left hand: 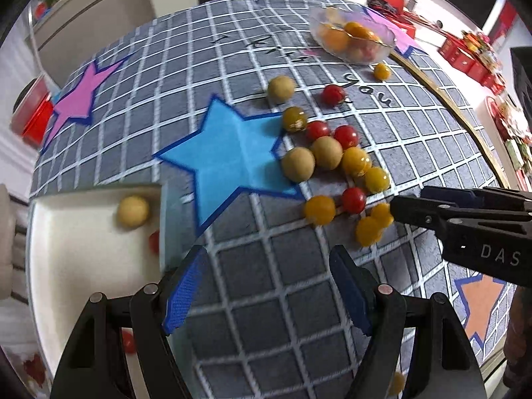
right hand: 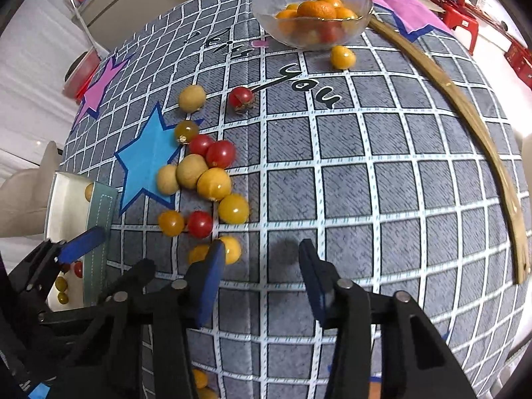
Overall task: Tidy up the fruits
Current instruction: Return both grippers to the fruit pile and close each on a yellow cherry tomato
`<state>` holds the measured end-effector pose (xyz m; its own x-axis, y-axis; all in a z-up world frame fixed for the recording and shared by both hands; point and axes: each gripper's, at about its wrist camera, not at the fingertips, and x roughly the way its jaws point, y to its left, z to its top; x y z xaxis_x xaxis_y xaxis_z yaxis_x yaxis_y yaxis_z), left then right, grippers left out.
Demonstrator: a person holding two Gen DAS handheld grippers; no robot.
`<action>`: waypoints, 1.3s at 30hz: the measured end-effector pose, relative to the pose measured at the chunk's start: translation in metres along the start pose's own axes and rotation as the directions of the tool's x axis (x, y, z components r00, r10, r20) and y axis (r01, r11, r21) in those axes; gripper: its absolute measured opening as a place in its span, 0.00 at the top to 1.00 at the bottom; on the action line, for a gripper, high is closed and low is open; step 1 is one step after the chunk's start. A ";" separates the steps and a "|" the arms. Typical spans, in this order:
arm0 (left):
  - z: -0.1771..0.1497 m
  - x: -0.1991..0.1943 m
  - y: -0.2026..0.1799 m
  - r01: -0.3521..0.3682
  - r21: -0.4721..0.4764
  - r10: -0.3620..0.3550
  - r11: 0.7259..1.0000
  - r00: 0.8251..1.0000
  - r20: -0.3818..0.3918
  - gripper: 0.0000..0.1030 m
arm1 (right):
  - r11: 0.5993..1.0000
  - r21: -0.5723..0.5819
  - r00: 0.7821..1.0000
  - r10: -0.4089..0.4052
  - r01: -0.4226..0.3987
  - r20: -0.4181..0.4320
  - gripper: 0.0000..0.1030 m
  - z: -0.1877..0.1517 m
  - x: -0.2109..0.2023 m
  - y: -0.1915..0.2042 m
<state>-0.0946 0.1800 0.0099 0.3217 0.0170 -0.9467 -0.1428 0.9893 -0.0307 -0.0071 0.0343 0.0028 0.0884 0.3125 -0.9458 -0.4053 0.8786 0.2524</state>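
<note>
- Fruits (right hand: 202, 179): a loose cluster of red and yellow cherry tomatoes and tan round fruits lay on the gridded cloth (right hand: 382, 199), beside the blue star (right hand: 146, 166); several touched one another.
- Outliers: one tan fruit (right hand: 192, 98) and one red tomato (right hand: 241, 97) sat apart, above the cluster; one yellow fruit (right hand: 342, 57) lay just beside the bowl (right hand: 266, 6).
- Bowl: clear glass, at the far edge of the cloth, holding oranges and small red and yellow fruits.
- Tray (left hand: 83, 259): white, at the cloth's left edge, holding a tan fruit (left hand: 133, 211) and a few small tomatoes.
- Right gripper (right hand: 259, 266): jaws apart, nothing between the pads; its left finger (right hand: 212, 266) stood in front of two yellow tomatoes at the cluster's near end. Whether it touched them could not be told.
- Left gripper (left hand: 266, 286): jaws wide apart over bare cloth, between tray and cluster, holding nothing.
- Wooden strip (right hand: 465, 116): curved along the cloth's right edge.
</note>
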 end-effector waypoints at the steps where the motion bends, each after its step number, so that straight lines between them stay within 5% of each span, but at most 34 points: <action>1: 0.003 0.003 -0.002 0.008 0.008 -0.009 1.000 1.000 0.003 0.25 | 1.000 0.000 1.000 0.025 -0.025 0.003 0.53 0.002 0.001 -0.002; 24: 0.021 0.024 -0.016 0.031 0.062 -0.031 0.998 0.999 0.010 0.33 | 0.985 -0.004 0.983 0.172 -0.172 -0.061 0.79 0.035 0.024 0.009; 32: 0.026 0.024 -0.023 0.013 0.087 -0.015 0.996 1.000 0.017 0.54 | 0.986 0.009 0.984 0.165 -0.165 -0.065 0.78 0.032 0.021 -0.001; 37: 0.026 0.023 -0.031 0.029 0.115 -0.032 0.993 0.999 0.027 0.79 | 0.983 0.029 0.979 0.184 -0.182 -0.086 0.79 0.036 0.023 -0.004; 39: 0.028 0.023 -0.030 0.048 0.099 -0.050 0.994 0.998 0.024 0.79 | 0.984 0.025 0.981 0.179 -0.178 -0.075 0.79 0.033 0.020 -0.004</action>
<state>-0.0572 0.1551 -0.0023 0.3509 -0.0292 -0.9360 -0.0338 0.9985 -0.0438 0.0259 0.0490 -0.0103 -0.0541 0.4371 -0.8978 -0.3916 0.8178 0.4218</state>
